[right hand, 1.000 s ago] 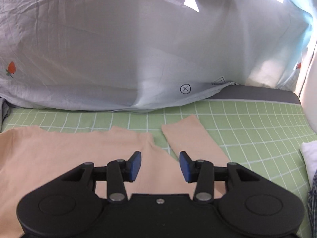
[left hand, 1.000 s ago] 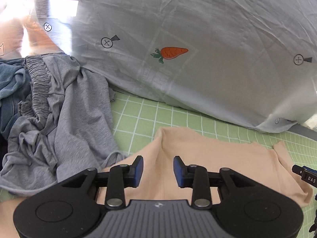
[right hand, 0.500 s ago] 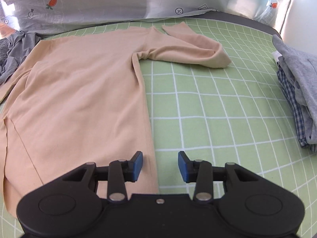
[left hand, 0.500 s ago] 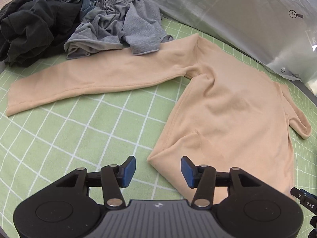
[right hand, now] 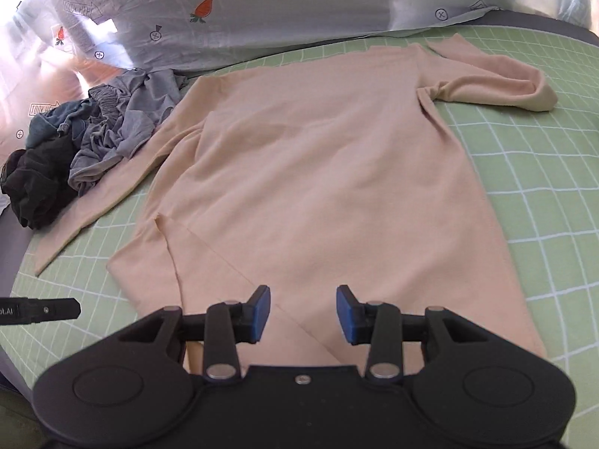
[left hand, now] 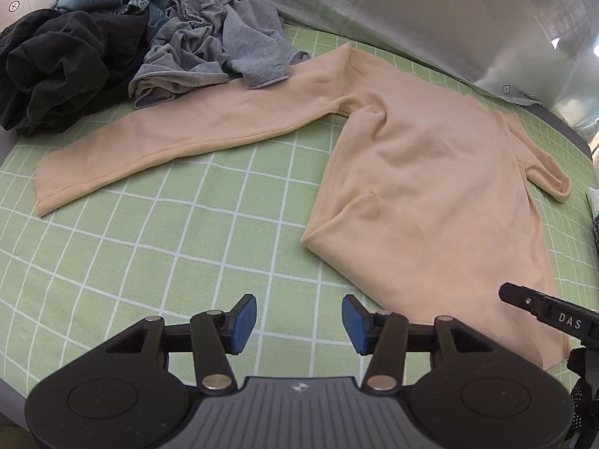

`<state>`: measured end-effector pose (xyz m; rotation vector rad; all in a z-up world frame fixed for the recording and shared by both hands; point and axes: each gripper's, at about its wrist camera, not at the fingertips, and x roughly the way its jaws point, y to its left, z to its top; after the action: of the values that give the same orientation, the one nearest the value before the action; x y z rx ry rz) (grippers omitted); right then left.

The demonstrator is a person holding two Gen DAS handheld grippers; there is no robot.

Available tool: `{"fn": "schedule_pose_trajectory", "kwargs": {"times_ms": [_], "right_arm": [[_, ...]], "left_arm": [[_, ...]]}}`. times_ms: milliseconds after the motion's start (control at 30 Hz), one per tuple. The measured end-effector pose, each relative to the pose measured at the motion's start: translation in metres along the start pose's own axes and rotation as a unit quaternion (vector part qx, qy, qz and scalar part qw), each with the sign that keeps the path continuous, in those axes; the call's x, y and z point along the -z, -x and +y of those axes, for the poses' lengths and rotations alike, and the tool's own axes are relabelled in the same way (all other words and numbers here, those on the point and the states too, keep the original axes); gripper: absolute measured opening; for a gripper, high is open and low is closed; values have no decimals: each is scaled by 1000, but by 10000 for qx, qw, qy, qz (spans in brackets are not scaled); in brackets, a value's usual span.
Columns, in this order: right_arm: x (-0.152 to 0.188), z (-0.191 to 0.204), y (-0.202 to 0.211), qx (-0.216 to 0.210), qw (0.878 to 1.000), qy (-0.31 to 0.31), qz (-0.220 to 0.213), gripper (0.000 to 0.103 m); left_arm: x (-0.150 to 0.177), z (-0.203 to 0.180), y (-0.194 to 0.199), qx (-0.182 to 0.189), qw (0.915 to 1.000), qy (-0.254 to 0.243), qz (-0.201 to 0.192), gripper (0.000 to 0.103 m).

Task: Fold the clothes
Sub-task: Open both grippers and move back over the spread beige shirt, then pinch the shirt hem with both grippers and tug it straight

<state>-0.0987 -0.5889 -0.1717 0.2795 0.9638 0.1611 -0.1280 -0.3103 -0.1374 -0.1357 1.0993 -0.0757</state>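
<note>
A peach long-sleeved shirt [left hand: 430, 187] lies flat on the green grid mat [left hand: 168, 262]; it also shows in the right wrist view [right hand: 318, 172]. Its left sleeve [left hand: 168, 138] stretches out straight, and its right sleeve [right hand: 498, 86] is folded back on itself. My left gripper [left hand: 298, 322] is open and empty above the mat, just left of the shirt's hem. My right gripper [right hand: 302, 312] is open and empty, hovering over the shirt's hem.
A heap of grey, blue and black clothes [left hand: 112, 45] lies at the mat's far left, and shows in the right wrist view [right hand: 86, 138] too. A pale sheet with carrot prints [left hand: 430, 11] hangs behind the mat.
Both grippers have pulled back from the shirt's collar end to its hem end and risen, so the whole shirt now shows. Both stay open.
</note>
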Motion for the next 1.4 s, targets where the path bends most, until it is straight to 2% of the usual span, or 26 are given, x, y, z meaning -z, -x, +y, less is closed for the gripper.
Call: {"fn": "schedule_pose_trajectory", "kwargs": {"times_ms": [200, 333, 433, 467, 500, 533, 700, 767, 867, 933, 1000, 1067, 1133, 1200, 1267, 1333, 1400], "right_arm": [[-23, 52, -46, -586, 9980, -233, -30, 40], [-29, 90, -66, -404, 9973, 597, -163, 46], [-31, 104, -73, -474, 9936, 1022, -6, 45], [-30, 107, -74, -525, 9924, 1108, 57, 31], [-29, 108, -73, -562, 9915, 1170, 93, 8], [-28, 108, -71, -587, 9909, 1203, 99, 3], [-18, 106, -42, -1231, 9897, 729, 21, 3], [-8, 112, -27, -1557, 9852, 705, 141, 3], [8, 120, -13, -1902, 9777, 704, 537, 4], [15, 115, -5, -2012, 9763, 540, 584, 11], [17, 104, 2, -2020, 9777, 297, 483, 30], [13, 91, 9, -1880, 9817, 39, 292, 42], [8, 76, 14, -1465, 9890, -140, 112, 42], [6, 60, 17, -740, 9971, -155, -51, 42], [6, 42, 18, 200, 9997, 5, -167, 42], [11, 20, 21, 1052, 9941, 44, -257, 42], [19, -6, 28, 1630, 9861, -148, -286, 42]], "left_arm": [[9, 16, 15, -37, 9998, -176, -31, 52], [16, 28, 20, -36, 9998, -173, 7, 52], [18, 37, 21, -75, 9998, -153, 35, 52], [17, 39, 21, -89, 9999, -132, 34, 52], [17, 42, 21, -102, 9999, -96, 28, 52], [15, 46, 22, -112, 9999, -44, 16, 52], [8, 63, 27, -194, 9996, 163, -95, 52], [5, 69, 28, -224, 9994, 254, -121, 52], [3, 77, 29, -205, 9988, 435, -136, 52], [2, 81, 27, -172, 9982, 569, -107, 52], [1, 83, 24, -133, 9975, 691, -81, 52], [0, 79, 20, -47, 9973, 736, -43, 52], [-2, 74, 15, 20, 9975, 713, -2, 52], [-4, 64, 8, 56, 9982, 595, 41, 52], [-5, 55, 1, 91, 9988, 477, 83, 53], [-6, 43, -11, 178, 9991, 320, 201, 54], [-6, 32, -21, 209, 9992, 124, 327, 55]]}}
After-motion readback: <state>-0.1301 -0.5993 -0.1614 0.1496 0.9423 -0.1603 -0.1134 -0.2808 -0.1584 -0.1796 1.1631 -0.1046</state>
